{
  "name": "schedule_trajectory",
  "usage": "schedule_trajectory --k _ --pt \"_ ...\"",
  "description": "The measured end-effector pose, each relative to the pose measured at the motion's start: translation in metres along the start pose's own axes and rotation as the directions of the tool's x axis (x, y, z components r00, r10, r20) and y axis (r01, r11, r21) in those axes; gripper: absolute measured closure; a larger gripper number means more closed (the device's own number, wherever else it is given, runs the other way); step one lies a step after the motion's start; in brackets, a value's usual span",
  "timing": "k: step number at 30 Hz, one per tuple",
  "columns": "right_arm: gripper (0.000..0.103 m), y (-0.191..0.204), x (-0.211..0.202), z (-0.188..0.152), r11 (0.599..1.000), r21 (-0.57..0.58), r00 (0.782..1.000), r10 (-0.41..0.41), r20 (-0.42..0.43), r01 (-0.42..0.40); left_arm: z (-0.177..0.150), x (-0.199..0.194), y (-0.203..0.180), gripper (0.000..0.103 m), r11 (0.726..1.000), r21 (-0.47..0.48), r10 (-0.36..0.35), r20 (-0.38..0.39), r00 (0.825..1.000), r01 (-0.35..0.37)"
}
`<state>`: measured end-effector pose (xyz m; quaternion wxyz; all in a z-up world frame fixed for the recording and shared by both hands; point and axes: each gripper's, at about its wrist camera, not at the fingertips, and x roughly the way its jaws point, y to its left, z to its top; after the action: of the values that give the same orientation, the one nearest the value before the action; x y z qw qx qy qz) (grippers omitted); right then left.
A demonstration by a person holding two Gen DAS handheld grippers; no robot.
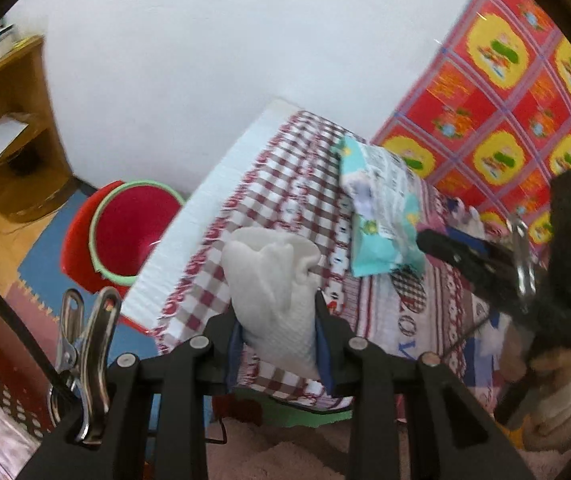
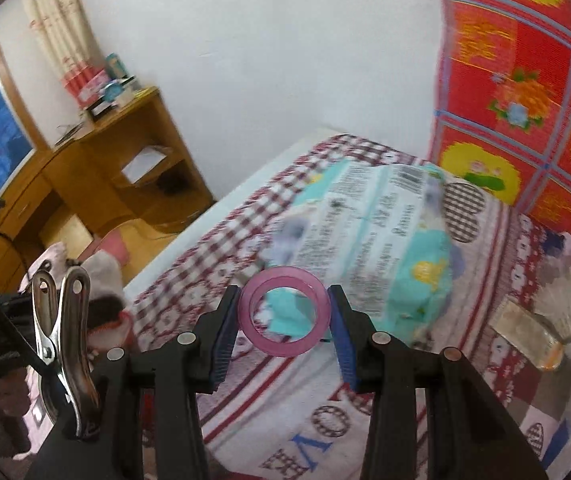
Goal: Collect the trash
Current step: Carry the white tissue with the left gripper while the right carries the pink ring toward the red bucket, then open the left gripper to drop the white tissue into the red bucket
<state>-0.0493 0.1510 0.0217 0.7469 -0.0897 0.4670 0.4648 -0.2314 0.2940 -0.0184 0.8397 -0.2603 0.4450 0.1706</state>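
Observation:
My left gripper (image 1: 275, 304) is shut on a crumpled white paper towel (image 1: 271, 292), held up over the checked tablecloth (image 1: 285, 160). A red bin with a green rim (image 1: 125, 228) stands on the floor to the left of the table, below the towel. In the right wrist view my right gripper (image 2: 285, 308) is shut on a pink plastic ring (image 2: 285, 312), lifted above the cloth. Behind both lies a teal and white printed packet (image 1: 377, 208) (image 2: 385, 240). The other gripper (image 1: 481, 256) shows at the right of the left wrist view, its black frame gripped by a hand.
A clear wrapper or shuttlecock-like item (image 2: 545, 324) lies at the table's right. A red and yellow patterned cloth (image 1: 505, 100) hangs on the wall behind. A wooden shelf unit (image 2: 133, 160) stands at the left by a window, with foam floor mats (image 1: 45, 256) below.

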Motion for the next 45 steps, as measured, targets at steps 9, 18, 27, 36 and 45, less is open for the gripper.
schedule_trajectory --k 9,18,27,36,45 --pt "0.059 0.041 0.013 0.012 0.993 -0.085 0.996 0.083 -0.030 -0.085 0.006 -0.007 0.043 0.071 0.990 -0.095 0.111 0.037 0.993 -0.107" --pt "0.059 0.071 0.039 0.037 0.992 -0.099 0.996 0.081 -0.041 -0.085 0.038 0.011 0.095 0.071 0.977 -0.131 0.174 0.036 0.984 -0.168" --pt "0.059 0.108 0.084 0.070 0.999 -0.031 0.999 0.029 -0.042 -0.030 0.077 0.053 0.146 0.071 0.992 -0.054 0.110 -0.005 0.994 -0.110" --pt "0.059 0.126 0.125 0.086 0.992 0.104 0.997 -0.061 -0.057 0.067 0.091 0.132 0.197 0.071 0.995 0.028 0.095 -0.100 0.990 -0.093" --pt "0.059 0.131 0.149 0.084 0.970 0.185 0.986 -0.145 -0.077 0.157 0.088 0.222 0.238 0.071 0.997 0.027 0.079 -0.201 0.976 -0.075"
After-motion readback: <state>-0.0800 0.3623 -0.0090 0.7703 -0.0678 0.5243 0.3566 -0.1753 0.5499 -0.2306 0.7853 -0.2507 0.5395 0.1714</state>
